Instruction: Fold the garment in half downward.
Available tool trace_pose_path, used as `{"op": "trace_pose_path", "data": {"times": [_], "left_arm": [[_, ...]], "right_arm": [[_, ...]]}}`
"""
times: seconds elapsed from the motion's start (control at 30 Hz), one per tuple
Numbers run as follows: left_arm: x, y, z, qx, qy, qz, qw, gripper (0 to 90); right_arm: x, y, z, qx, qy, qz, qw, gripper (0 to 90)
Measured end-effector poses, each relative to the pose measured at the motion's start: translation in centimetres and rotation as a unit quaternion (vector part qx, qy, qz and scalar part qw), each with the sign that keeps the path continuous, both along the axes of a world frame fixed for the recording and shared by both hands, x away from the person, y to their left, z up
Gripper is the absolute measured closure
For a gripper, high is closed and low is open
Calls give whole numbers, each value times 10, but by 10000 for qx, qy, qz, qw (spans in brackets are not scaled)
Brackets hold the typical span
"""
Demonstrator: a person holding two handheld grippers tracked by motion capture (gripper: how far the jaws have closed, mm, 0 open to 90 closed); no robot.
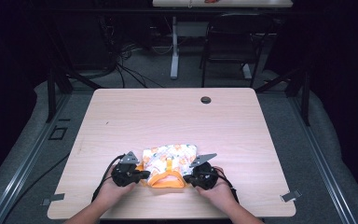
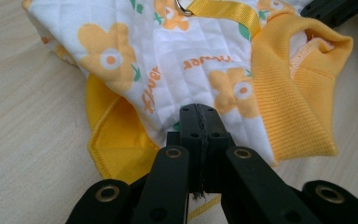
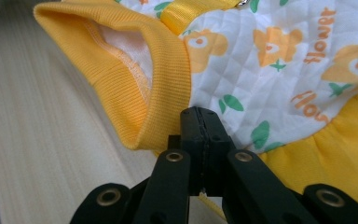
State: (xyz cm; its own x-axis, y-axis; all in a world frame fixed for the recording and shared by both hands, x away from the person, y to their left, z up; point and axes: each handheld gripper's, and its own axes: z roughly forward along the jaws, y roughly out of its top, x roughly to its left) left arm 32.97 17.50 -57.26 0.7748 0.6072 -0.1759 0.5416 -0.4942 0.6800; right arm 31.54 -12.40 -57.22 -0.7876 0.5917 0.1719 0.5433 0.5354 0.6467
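Note:
A small quilted garment (image 1: 170,161), white with orange flowers and yellow ribbed trim, lies flat near the table's front edge. My left gripper (image 1: 140,176) holds its left front corner and my right gripper (image 1: 189,178) holds its right front corner. In the left gripper view the jaws (image 2: 200,116) are shut on the garment's (image 2: 168,60) hem, beside a yellow ribbed opening (image 2: 293,102). In the right gripper view the jaws (image 3: 200,119) are shut on the fabric (image 3: 279,70) just below the ribbed collar (image 3: 135,79). A yellow strap (image 2: 223,9) with a metal ring crosses the top.
The wooden table (image 1: 168,116) has a round cable hole (image 1: 206,100) at its far side. Beyond it stand a black chair (image 1: 228,42) and another table's white leg (image 1: 174,46), with cables (image 1: 121,65) on the floor.

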Motion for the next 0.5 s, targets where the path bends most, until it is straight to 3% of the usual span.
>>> {"op": "trace_pose_path", "data": {"times": [0.27, 0.43, 0.5], "left_arm": [[14, -1, 0, -63, 51, 130, 9999, 899], [22, -1, -2, -188, 98, 292, 9994, 900], [25, -2, -1, -121, 64, 285, 9995, 899]], "right_arm": [[15, 1, 2, -123, -73, -129, 9998, 897], [25, -1, 0, 74, 41, -312, 9995, 897], [26, -2, 0, 63, 69, -334, 9994, 897]]}}
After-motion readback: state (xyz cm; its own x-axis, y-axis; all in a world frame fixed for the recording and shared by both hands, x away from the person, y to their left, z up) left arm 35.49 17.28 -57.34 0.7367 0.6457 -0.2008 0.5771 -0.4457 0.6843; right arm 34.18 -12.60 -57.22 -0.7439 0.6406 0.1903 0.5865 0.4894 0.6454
